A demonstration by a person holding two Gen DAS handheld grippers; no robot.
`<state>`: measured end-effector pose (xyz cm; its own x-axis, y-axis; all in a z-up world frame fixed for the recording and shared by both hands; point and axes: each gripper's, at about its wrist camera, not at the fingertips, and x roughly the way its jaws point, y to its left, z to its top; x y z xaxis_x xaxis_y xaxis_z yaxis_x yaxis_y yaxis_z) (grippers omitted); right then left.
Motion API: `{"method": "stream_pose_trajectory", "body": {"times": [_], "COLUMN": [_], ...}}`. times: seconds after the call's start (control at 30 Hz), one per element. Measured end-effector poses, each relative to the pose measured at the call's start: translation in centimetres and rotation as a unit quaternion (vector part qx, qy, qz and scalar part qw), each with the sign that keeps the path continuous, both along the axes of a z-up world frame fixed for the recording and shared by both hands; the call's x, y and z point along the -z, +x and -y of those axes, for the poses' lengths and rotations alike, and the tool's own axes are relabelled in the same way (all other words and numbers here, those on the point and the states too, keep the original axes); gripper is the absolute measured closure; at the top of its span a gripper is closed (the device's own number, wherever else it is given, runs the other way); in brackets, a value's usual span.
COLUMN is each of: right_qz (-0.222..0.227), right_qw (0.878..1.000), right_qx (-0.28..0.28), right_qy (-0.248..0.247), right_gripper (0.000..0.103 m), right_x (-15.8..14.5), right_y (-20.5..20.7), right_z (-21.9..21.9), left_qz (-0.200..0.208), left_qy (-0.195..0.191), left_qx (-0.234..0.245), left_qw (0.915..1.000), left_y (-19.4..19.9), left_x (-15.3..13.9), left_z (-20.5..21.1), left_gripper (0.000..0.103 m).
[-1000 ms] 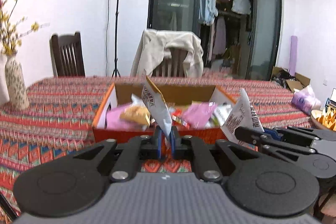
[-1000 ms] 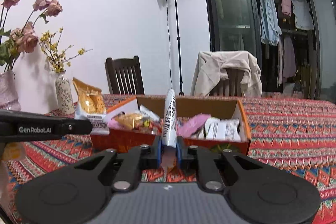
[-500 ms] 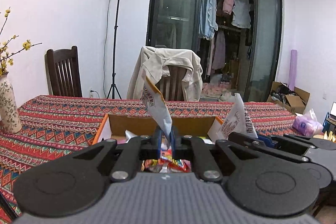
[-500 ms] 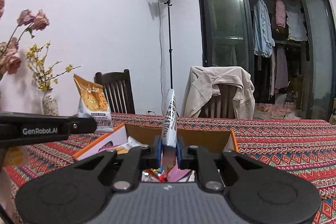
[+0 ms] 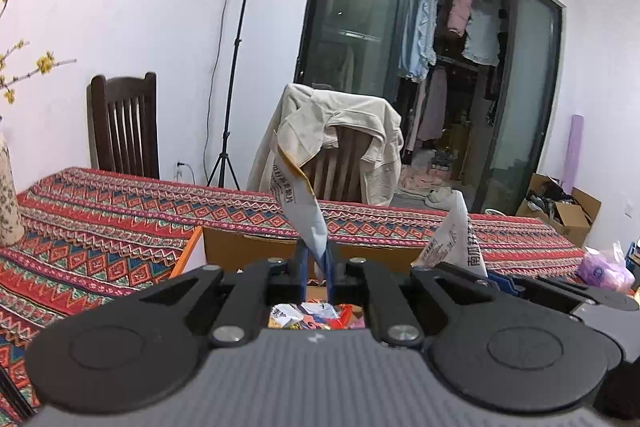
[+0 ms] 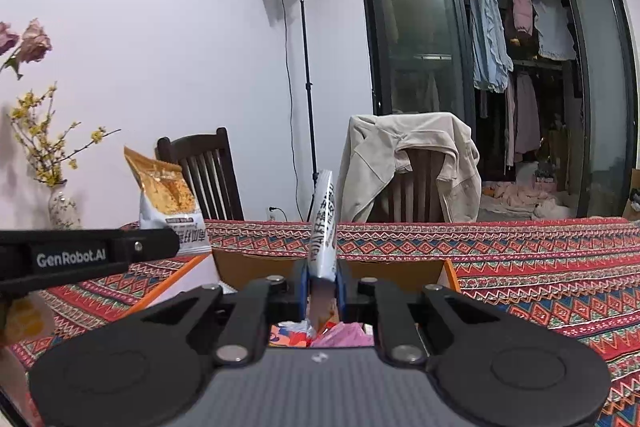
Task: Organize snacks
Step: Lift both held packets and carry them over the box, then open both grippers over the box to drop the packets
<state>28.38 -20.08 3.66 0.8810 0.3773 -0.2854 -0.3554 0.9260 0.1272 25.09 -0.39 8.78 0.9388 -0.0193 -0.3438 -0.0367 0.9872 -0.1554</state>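
Snack packets fill both grippers: 2 white foil chip bags with orange tops and printed Chinese characters, each pinched at its lower edge and standing upright above the open brown cardboard box with orange flaps (image 6: 400, 267). The left gripper (image 5: 315, 261) has its blue-padded fingers (image 5: 301, 259) clamped on the left-hand chip bag (image 5: 298, 199), which leans a little to the left over the box's back wall. The right gripper (image 6: 323, 277) is likewise closed tight on the right-hand chip bag (image 6: 325, 223), seen edge-on in its own camera and as a white triangle in the left wrist view. Down between each gripper's linkages, a jumble of small red, pink and white wrapped snacks (image 6: 320, 335) lies inside the box. The box sits on a table under a red patterned woven tablecloth (image 6: 540, 267). Beyond the table stand a dark wooden chair (image 5: 122, 125) and a chair draped with a beige jacket (image 6: 412, 155). A speckled ceramic vase with yellow blossoms (image 6: 62, 207) stands at the left.
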Motion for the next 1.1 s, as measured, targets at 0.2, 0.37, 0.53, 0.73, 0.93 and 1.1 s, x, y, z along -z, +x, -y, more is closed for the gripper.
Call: {"method": "stream_pose_trajectory", "body": {"times": [0.2,0.37,0.53,0.73,0.93,1.1], "right_qz": [-0.014,-0.026,-0.033,-0.042,-0.050,-0.052], "right_qw": [1.000,1.000,0.999,0.999,0.999,0.998], "right_qx": [0.002,0.000,0.002,0.009,0.014,0.012], "right_qy": [0.000,-0.001,-0.002,0.006,0.013,0.021], "right_gripper": [0.090,0.090,0.090,0.084,0.033,0.000], "right_x": [1.9,3.3,3.8,4.2,4.5,4.8], "right_y": [2.2,3.3,3.9,4.2,4.4,4.3], "right_z": [-0.3,-0.4,-0.4,0.1,0.6,0.9], "left_qz": [-0.023,-0.036,-0.046,-0.040,-0.030,-0.014], "left_qy": [0.007,0.012,0.019,0.030,0.018,0.011], "left_qx": [-0.005,-0.008,-0.005,-0.007,-0.035,-0.060], "left_qw": [0.9997,0.9992,0.9987,0.9987,0.9988,0.9981], "left_y": [3.0,4.2,4.7,4.5,4.1,3.5], "left_x": [2.2,3.5,4.5,4.8,4.6,4.0], "left_z": [-0.4,-0.7,-0.5,-0.5,-1.5,-2.4], "left_gripper": [0.094,0.094,0.094,0.091,0.036,0.000]}}
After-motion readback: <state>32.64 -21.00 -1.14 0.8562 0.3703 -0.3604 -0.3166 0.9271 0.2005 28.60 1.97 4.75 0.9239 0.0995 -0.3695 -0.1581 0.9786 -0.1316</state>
